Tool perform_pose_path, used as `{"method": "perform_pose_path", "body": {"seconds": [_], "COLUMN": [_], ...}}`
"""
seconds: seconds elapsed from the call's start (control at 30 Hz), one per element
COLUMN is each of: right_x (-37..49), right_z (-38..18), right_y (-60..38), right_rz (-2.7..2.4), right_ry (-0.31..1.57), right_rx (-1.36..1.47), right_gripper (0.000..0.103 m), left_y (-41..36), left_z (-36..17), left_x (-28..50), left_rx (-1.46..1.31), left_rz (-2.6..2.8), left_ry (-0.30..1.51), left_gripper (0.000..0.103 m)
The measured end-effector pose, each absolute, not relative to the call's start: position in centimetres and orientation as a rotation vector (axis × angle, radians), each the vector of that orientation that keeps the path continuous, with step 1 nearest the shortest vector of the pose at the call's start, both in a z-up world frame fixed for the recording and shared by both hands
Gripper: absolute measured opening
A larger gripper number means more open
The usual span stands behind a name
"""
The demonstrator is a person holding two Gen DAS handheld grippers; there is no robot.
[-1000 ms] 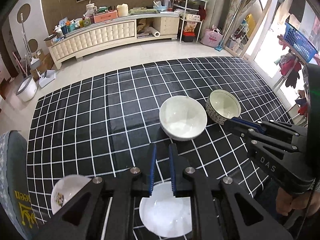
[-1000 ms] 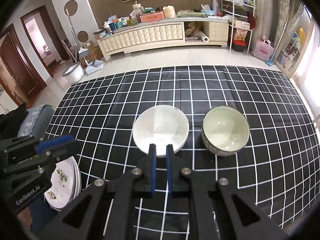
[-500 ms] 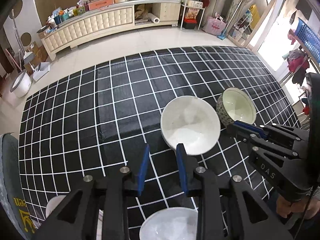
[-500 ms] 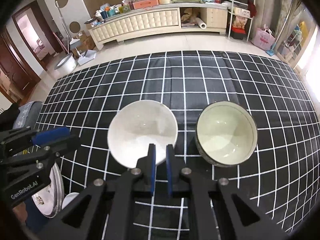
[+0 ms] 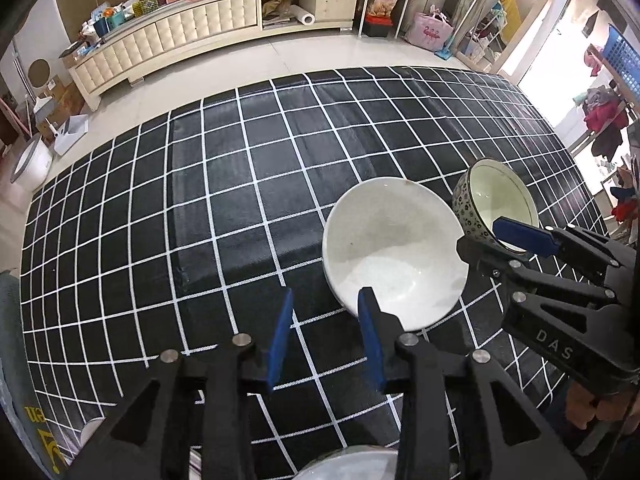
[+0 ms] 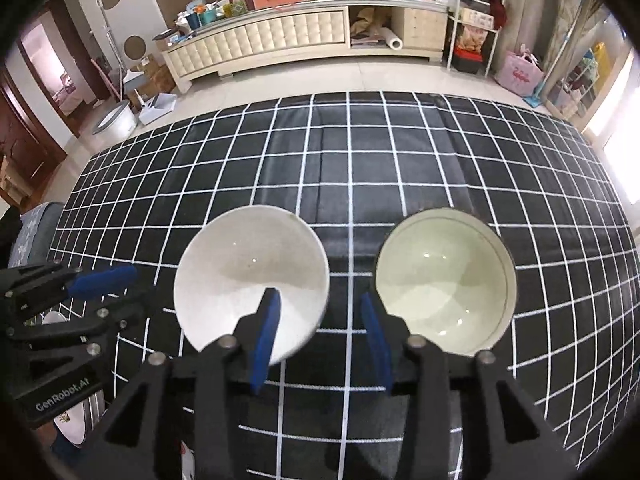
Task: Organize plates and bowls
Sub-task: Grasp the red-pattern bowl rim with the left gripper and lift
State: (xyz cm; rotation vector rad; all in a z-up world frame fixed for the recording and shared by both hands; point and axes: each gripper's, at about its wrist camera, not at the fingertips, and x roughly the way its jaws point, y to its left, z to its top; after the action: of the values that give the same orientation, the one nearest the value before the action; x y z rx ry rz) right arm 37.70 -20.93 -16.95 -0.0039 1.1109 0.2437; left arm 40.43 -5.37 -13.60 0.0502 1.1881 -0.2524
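A plain white bowl (image 5: 394, 252) (image 6: 252, 280) stands on the black checked cloth. Right of it, close by, is a bowl with a patterned outside and a cream inside (image 5: 496, 204) (image 6: 444, 280). My right gripper (image 6: 319, 298) (image 5: 488, 240) is opening. Its left finger hangs over the white bowl's inside and its right finger is over the gap between the bowls, so the white bowl's right rim lies between the jaws, unpressed. My left gripper (image 5: 325, 300) (image 6: 116, 286) is opening too, with its right finger at the white bowl's near left rim.
A stack of patterned plates (image 6: 74, 420) lies at the near left of the tablecloth (image 6: 352, 168). A white dish (image 5: 348, 464) peeks out under the left gripper. A grey cushion (image 5: 8, 320) borders the left edge. A long cabinet stands across the floor.
Both grippers have sunk and come closer to the two bowls. The left jaws have widened from nearly shut, and the right jaws have gone from shut to wide apart.
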Motion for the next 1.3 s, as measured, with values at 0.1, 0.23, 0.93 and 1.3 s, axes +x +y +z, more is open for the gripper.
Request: {"method": "perform_pose_path", "body": {"seconds": [0.1,0.23,0.93,1.3], "right_x": [38.1,38.7,39.0,37.8], "right_z": [-17.4,-18.0,-20.2,-18.8], "right_y": [-20.8,-20.9,-20.5,-20.1], "right_rz": [0.238,0.237,0.256,0.255], "right_ry": [1.112,1.128,1.168,1.162], "right_rx": [-0.010,-0.005,-0.031,0.000], "right_gripper": [0.047,0.047,0.019,0.015], "left_y": [-5.5,-5.7,-6.6,-7.2], "left_z": [-14.1,-14.6,-17.0,-17.1], "left_x": [40.9,41.4,42.3,42.1], "left_rx": [0.048,0.051,0.122,0.139], "left_rz": [-0.263,-0.276,-0.328,-0.316], "left_ry": [1.190,1.195,1.233,1.244], "left_gripper": [0.031,0.031,0.017,0.013]}}
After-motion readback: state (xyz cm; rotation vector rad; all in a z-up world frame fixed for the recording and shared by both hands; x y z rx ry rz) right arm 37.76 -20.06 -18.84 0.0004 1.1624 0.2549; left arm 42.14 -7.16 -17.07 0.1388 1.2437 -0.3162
